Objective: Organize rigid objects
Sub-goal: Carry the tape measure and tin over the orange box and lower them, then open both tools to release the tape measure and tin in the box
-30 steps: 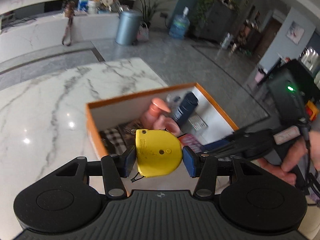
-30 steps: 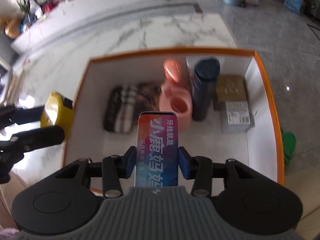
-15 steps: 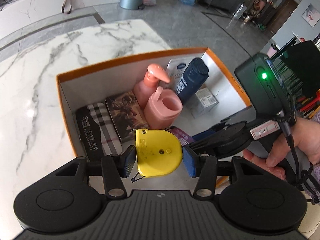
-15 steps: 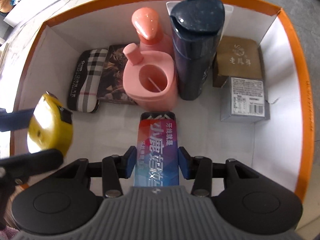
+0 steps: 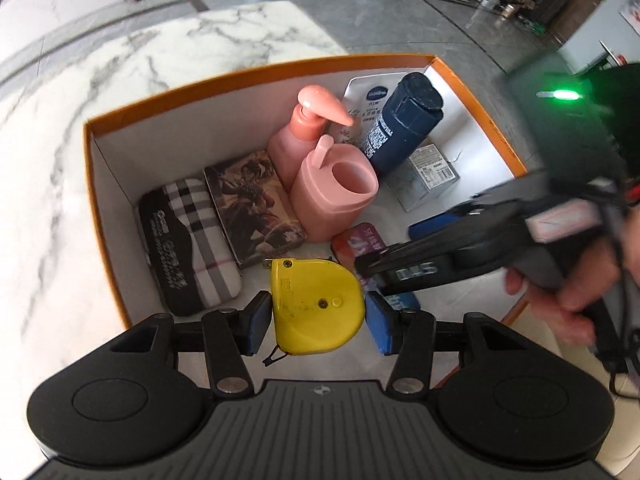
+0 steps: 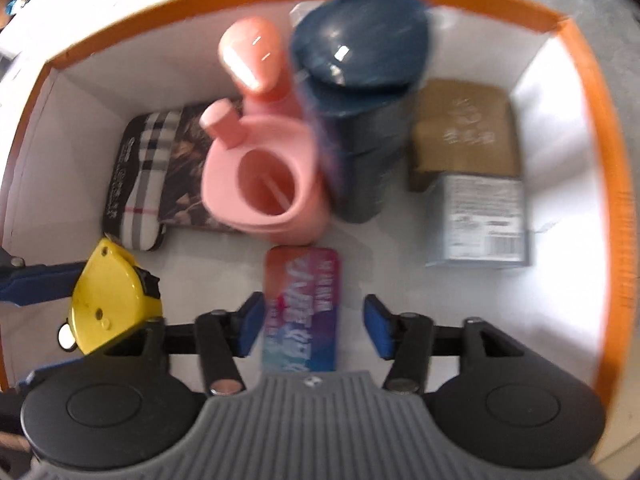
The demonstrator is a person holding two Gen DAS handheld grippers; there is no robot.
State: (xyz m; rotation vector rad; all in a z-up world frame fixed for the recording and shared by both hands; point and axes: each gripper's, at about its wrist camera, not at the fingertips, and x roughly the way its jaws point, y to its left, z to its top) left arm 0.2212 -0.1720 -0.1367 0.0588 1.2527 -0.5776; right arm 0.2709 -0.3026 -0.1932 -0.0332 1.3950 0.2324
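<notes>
An orange-rimmed white box [image 5: 256, 70] [image 6: 600, 128] holds the sorted items. My left gripper [image 5: 318, 316] is shut on a yellow tape measure [image 5: 316, 308] and holds it inside the box near the front left; it also shows in the right wrist view [image 6: 114, 304]. My right gripper [image 6: 314, 326] is open, its pads apart from a flat red-blue-purple pack [image 6: 302, 312] that lies on the box floor between them. The pack [image 5: 358, 242] is partly hidden by the right gripper in the left wrist view.
In the box: a plaid case [image 5: 188, 240], a picture tin [image 5: 252, 204], a pink pump bottle [image 5: 304, 132], a pink cup [image 5: 336, 196], a dark blue bottle [image 5: 404, 120], a brown box [image 6: 464, 132] and a grey box [image 6: 480, 224]. Marble table [image 5: 80, 120] lies to the left.
Both grippers have moved down into the box. My right gripper has opened and let go of the colourful pack, which now lies on the box floor. The left still holds the tape measure.
</notes>
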